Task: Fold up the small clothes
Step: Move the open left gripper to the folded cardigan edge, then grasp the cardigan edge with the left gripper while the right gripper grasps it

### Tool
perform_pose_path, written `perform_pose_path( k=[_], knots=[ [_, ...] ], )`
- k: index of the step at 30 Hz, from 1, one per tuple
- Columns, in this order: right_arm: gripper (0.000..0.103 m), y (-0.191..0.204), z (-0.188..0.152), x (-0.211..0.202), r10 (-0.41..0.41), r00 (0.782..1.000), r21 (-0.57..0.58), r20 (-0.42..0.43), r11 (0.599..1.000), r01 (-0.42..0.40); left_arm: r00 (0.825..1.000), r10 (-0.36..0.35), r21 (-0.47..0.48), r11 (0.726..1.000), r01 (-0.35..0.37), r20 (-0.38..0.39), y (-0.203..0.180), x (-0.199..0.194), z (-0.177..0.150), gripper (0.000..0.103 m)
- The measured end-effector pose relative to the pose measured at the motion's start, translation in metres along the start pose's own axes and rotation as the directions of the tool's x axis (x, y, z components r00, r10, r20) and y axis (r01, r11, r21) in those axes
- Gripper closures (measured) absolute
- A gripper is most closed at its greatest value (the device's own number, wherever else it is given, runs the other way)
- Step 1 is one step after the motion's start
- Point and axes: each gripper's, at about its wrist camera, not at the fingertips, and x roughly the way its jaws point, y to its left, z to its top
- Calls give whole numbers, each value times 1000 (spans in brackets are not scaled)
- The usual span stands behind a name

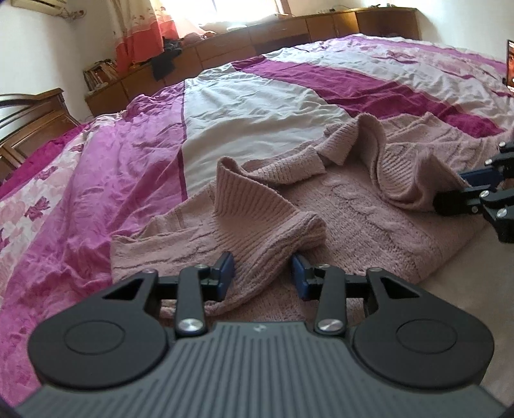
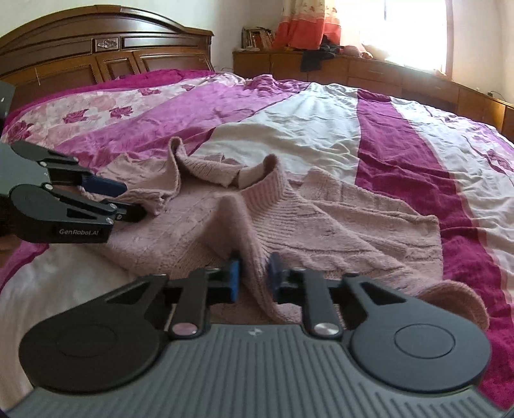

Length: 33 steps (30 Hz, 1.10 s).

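Bedroom setting: a wide bed (image 1: 289, 96) carries a rumpled bedspread (image 2: 401, 154) in magenta, pink floral and pale grey bands. A carved wooden headboard (image 2: 106, 54) stands beyond the left gripper as the right wrist camera sees it. Low wooden cabinets (image 1: 257, 41) run along the far wall under a bright window, with an orange-and-floral curtain (image 2: 305, 29) hanging at one end and dark items lying on the cabinet top.

Task item: one dusty-pink knitted sweater (image 1: 369, 225) lies on the bedspread directly ahead of both grippers, body largely flat, ribbed edges raised in folds.

Left gripper (image 1: 261, 278): blue pads (image 1: 226, 270) stand a little apart with a ribbed fold of the sweater running between them and lifted off the flat body just ahead. The knit fills the gap and touches both pads; the gripper is pinching this fold. In the right wrist view the same gripper (image 2: 131, 201) enters from the left side, fingers closed over the sweater's edge.

Right gripper (image 2: 255, 278): pads flank a ridge of knit that rises in a peak just ahead of the fingertips, near the ribbed collar (image 2: 266, 173). Fabric is clamped between the pads. From the left wrist camera this gripper (image 1: 449, 193) shows at the right edge, its tips buried in a raised fold.

A loose sleeve cuff (image 2: 456, 302) lies to the right of the right gripper.
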Motion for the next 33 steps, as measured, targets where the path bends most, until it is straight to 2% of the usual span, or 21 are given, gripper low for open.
perform_pose_path(
  k=[1,5,8,16,21,26,30,32,33],
  knots=[
    [91,0,1,-1,-10,1000,-6,7,1000,10,1000,-7,-6,1000,7,4,1,-1,1,91],
    [93,-9,12,-9,-52,997,-18,49,998,53,999,22,-34,999,-21,29,14,-5,9,91],
    [93,-25,24,-12,-102,992,-19,75,994,104,995,82,-45,996,-80,56,31,-7,17,92],
    [94,-84,50,7,-265,958,-1,108,964,266,972,229,-129,967,-221,53,93,14,38,92],
    [94,-122,55,46,-329,942,-31,59,943,331,970,245,-151,958,-243,-6,115,51,32,92],
    [94,-145,50,92,-337,940,-54,-51,941,334,957,272,-166,944,-287,-104,124,86,11,90],
    [92,-157,46,117,-341,935,-102,-95,938,332,958,267,-157,947,-281,-101,126,91,1,88],
    [92,-162,49,121,-320,940,-78,-121,947,312,956,276,-145,946,-288,-103,126,92,3,79],
    [91,-165,52,119,-306,944,-54,-127,952,302,953,285,-149,943,-299,-108,128,91,4,72]
  ],
)
